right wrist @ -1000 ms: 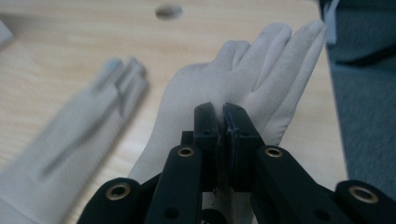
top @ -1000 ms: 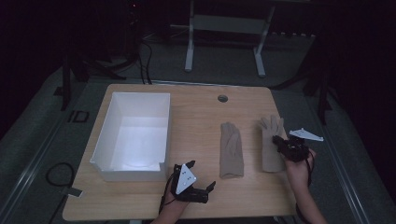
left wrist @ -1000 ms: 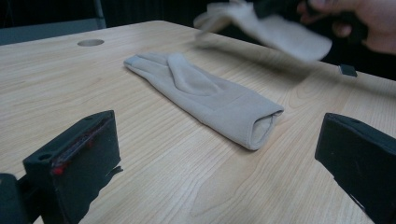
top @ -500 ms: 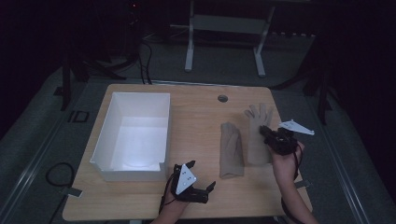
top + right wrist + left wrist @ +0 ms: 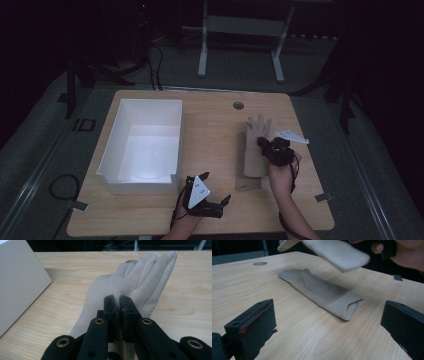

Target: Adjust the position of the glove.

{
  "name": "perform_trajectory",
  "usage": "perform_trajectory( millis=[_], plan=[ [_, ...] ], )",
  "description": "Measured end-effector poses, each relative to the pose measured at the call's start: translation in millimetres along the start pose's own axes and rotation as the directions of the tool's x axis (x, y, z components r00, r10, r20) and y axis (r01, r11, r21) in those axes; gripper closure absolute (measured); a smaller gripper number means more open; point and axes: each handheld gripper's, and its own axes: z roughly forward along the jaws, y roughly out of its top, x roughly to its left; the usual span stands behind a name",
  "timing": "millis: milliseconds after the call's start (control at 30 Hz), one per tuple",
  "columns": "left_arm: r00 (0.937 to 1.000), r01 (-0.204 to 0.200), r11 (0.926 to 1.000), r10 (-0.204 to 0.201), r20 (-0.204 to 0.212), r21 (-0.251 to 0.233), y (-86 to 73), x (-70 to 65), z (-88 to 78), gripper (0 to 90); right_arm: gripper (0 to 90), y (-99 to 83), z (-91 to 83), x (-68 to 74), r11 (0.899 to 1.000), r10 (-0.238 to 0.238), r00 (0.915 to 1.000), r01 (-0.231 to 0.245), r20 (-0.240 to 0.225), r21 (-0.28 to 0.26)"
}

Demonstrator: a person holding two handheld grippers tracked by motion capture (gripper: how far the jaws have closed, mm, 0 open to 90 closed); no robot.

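A beige glove point(image 5: 135, 285), fingers spread, hangs clamped in the right gripper point(image 5: 119, 302) above a second, folded glove point(image 5: 322, 293) lying on the bench point(image 5: 210, 135). The white bin point(image 5: 142, 145) holds nothing. Left gripper point(image 5: 329, 325) jaws gape apart.

One marking can be read: the characters "ID" point(image 5: 86, 124) on the floor, just off the surface's point(image 5: 210, 107) edge at about nine o'clock in the high view. Nothing legible appears in either gripper view.
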Motion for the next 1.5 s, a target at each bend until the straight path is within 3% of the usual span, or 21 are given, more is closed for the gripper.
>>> perform_trajectory(
  millis=[400,567,1033,1133,1233,1433,1500],
  plan=[
    [1.0,-0.002,1.0,0.002,0.006,-0.001,0.0,-0.4,0.1,0.2,84.1,-22.8,23.0,5.9,0.996,-0.009,0.9999,0.009,0.008,0.084],
    [1.0,-0.002,1.0,0.002,0.007,0.0,0.0,-0.4,0.1,0.1,83.5,-31.0,29.6,5.9,0.992,-0.002,0.9999,0.004,-0.011,0.127],
    [1.0,-0.002,1.0,0.001,0.01,0.001,0.1,-0.3,0.2,0.2,80.5,-41.9,35.1,1.0,0.982,-0.014,0.9994,0.02,-0.032,0.189],
    [1.0,-0.001,1.0,0.001,0.009,0.001,0.1,-0.2,0.3,0.2,71.8,-44.8,39.4,-0.3,0.975,-0.011,0.9981,0.025,-0.061,0.223],
    [1.0,-0.001,1.0,0.001,0.01,0.003,0.2,-0.1,0.4,0.2,61.3,-43.9,37.4,1.5,0.976,-0.02,0.9972,0.035,-0.072,0.216],
    [0.9994,0.005,1.0,-0.005,0.034,0.002,0.1,0.9,0.3,0.1,35.2,-32.8,27.6,-0.6,0.984,-0.063,0.9905,0.082,-0.122,0.157],
    [0.9991,0.004,1.0,-0.004,0.043,0.005,0.2,0.6,0.5,0.2,23.3,-29.1,26.3,-4.5,0.982,-0.084,0.9856,0.107,-0.147,0.155]
  ],
)
